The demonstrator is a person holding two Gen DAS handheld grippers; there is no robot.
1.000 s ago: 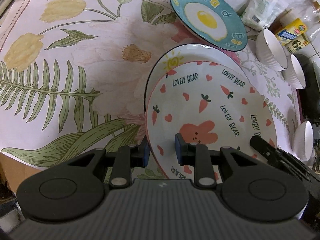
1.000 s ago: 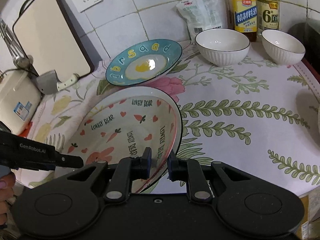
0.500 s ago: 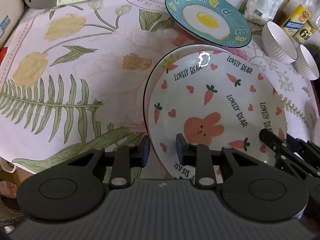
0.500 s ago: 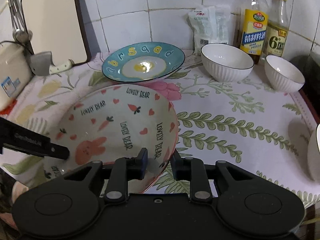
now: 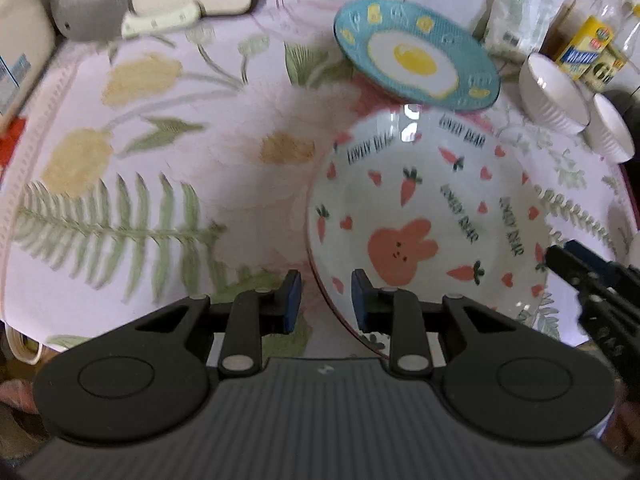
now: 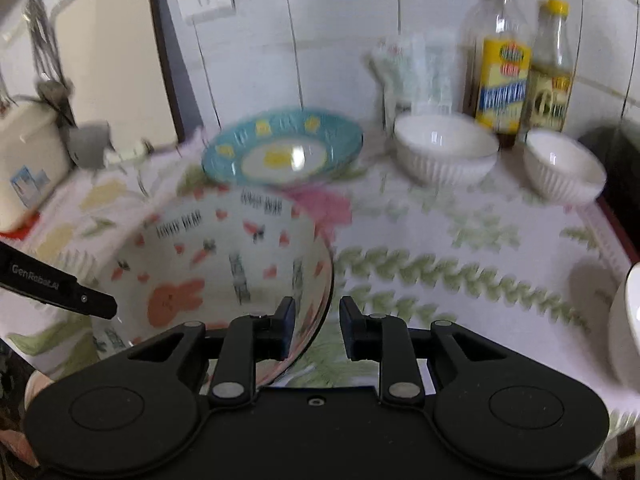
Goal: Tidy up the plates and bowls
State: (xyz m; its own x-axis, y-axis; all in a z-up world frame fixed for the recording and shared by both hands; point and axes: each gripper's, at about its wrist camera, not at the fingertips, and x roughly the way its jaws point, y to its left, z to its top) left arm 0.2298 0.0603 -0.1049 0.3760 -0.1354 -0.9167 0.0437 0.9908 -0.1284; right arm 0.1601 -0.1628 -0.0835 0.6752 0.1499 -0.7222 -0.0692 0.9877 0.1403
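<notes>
A white rabbit-and-carrot plate (image 5: 432, 216) reading "LOVELY BEAR" is held up over the flowered cloth. My left gripper (image 5: 325, 300) is shut on its near-left rim. My right gripper (image 6: 316, 326) is shut on its right rim; the plate also shows in the right wrist view (image 6: 224, 256). A blue fried-egg plate (image 5: 416, 60) lies behind it, also in the right wrist view (image 6: 284, 152). Two white ribbed bowls (image 6: 444, 148) (image 6: 564, 164) stand at the back right. The plate that lay under the rabbit plate is hidden.
Two sauce bottles (image 6: 502, 64) and a white packet (image 6: 412, 76) stand against the tiled wall. A cleaver (image 5: 120, 20) and cutting board (image 6: 108, 60) are at the back left. Another white bowl's edge (image 6: 628, 324) shows at the far right.
Both grippers have lifted the rabbit plate off the plate beneath it and raised it; the views pulled back and up, showing more wall and bottles.
</notes>
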